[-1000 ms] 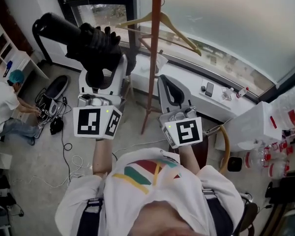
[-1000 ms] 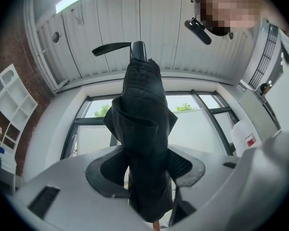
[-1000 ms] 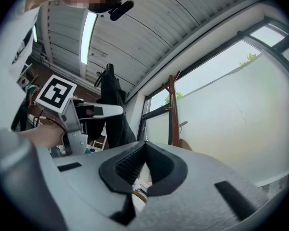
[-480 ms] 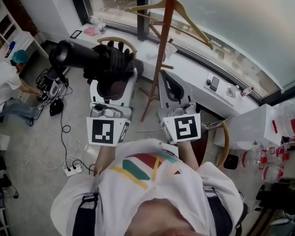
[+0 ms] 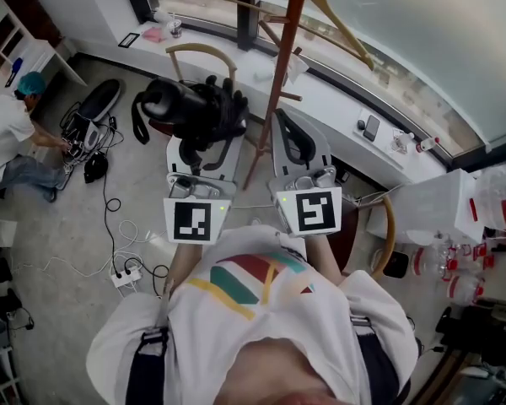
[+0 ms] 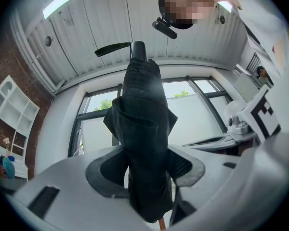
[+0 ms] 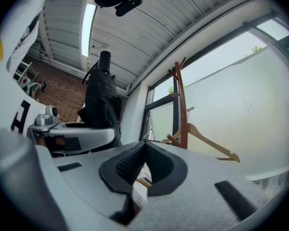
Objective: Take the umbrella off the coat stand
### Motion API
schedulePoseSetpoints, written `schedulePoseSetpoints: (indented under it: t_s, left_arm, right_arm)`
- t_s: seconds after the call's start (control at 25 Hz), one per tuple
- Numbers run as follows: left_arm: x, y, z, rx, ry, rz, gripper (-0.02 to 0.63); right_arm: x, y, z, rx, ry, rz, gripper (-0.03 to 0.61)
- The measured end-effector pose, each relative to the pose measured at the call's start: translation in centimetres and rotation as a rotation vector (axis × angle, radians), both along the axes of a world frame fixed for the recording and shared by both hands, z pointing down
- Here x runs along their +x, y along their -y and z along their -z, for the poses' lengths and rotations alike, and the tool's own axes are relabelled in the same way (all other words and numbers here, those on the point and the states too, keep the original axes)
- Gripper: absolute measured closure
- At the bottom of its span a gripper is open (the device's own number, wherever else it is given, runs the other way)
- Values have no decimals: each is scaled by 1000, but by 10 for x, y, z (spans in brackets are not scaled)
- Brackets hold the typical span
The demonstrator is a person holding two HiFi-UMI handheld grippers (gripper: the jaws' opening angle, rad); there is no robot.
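Note:
A folded black umbrella (image 5: 190,108) stands up out of my left gripper (image 5: 201,142), clear of the brown wooden coat stand (image 5: 278,74) to its right. In the left gripper view both pads press on the umbrella's bunched cloth (image 6: 142,143), and its handle end points up at the ceiling. My right gripper (image 5: 293,142) hangs beside the stand's pole, its pads touching with nothing between them (image 7: 144,150). The right gripper view shows the umbrella (image 7: 102,100) to the left and the coat stand (image 7: 180,105) ahead. A wooden hanger (image 5: 337,24) hangs on the stand.
A person (image 5: 13,133) crouches at the left among cables and a power strip (image 5: 122,277) on the floor. A curved wooden chair back (image 5: 201,51) stands behind the umbrella. The white window sill (image 5: 337,112) holds a phone (image 5: 371,127). Bottles (image 5: 455,281) stand at the right.
My left gripper has come down and in towards my body with the umbrella, whose top now shows lower in the head view. The right gripper has sunk a little.

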State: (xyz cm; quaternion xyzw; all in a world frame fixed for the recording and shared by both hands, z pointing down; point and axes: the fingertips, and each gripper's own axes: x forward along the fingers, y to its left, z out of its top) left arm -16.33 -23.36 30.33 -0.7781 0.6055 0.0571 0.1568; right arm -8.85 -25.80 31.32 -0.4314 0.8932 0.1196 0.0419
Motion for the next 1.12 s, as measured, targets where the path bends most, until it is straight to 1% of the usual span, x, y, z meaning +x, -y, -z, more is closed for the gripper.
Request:
schedulePoseSetpoints:
  t_s: [0.16, 0.32, 0.6, 0.64, 0.8, 1.12]
  left_arm:
    - [-1, 1, -4, -7, -16, 1, 391]
    - [-4, 2, -9, -26, -19, 14, 391]
    - [-13, 3, -8, -18, -62, 33, 391]
    - [-14, 3, -8, -16, -67, 39, 391]
    - [-18, 4, 6, 34, -103, 60, 391]
    - [-17, 6, 8, 42, -91, 63, 391]
  right_arm:
    - [-1, 1, -8, -31, -36, -13, 578]
    - [-1, 2, -12, -40, -41, -13, 578]
    - [-3, 3, -15, -45, -52, -4, 578]
    - [-3, 3, -15, -45, -53, -4, 578]
    - [-2, 5, -16, -46, -57, -9, 578]
    - [-2, 6, -15, -42, -56, -8, 578]
